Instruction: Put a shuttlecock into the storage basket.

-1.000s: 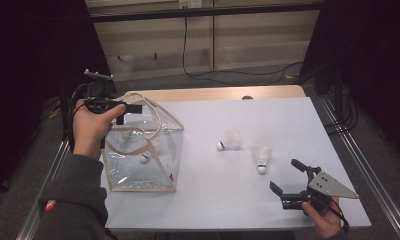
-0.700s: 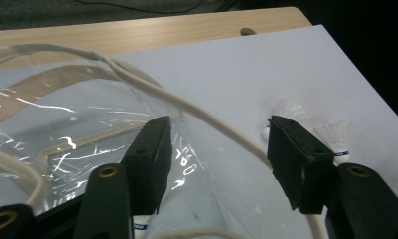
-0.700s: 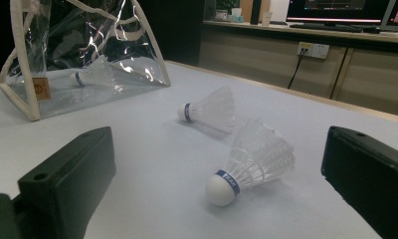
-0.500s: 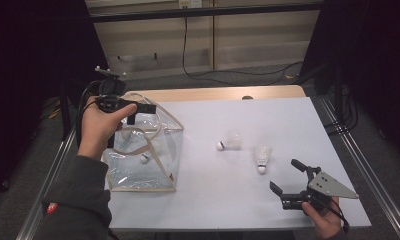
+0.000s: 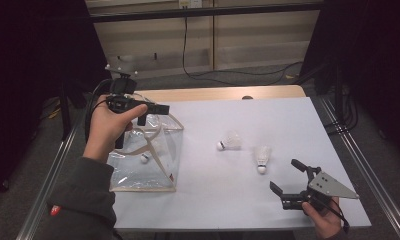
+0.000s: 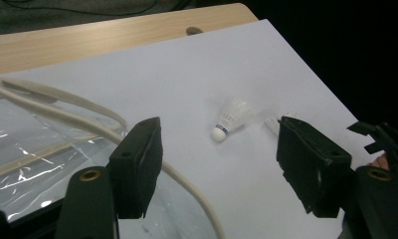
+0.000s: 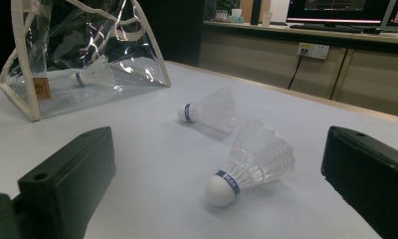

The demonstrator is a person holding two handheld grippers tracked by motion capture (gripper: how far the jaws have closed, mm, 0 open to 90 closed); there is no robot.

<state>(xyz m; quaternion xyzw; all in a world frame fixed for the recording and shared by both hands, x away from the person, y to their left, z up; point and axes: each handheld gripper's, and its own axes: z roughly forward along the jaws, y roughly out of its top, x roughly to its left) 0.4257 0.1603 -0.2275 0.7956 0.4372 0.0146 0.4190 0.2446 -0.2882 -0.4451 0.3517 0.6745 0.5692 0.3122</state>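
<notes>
One shuttlecock [image 5: 145, 157] lies in the clear bag [image 5: 158, 172] by the bench's left edge; two shuttlecocks [image 5: 230, 141] wait mid-bench. My left gripper [image 5: 144, 119] jaws, just opening, seem empty; my right gripper [image 5: 288, 180] jaws gape near the front-right corner.

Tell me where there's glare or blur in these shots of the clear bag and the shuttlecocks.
High view: clear bag shows soft white reflections; surroundings are very dark. Left gripper view: bright glare streaks on the bag's plastic, and the left gripper looks soft up close. Right gripper view: sharp highlights on the bag; nearest shuttlecock is crisp; the room behind is a little soft.
</notes>
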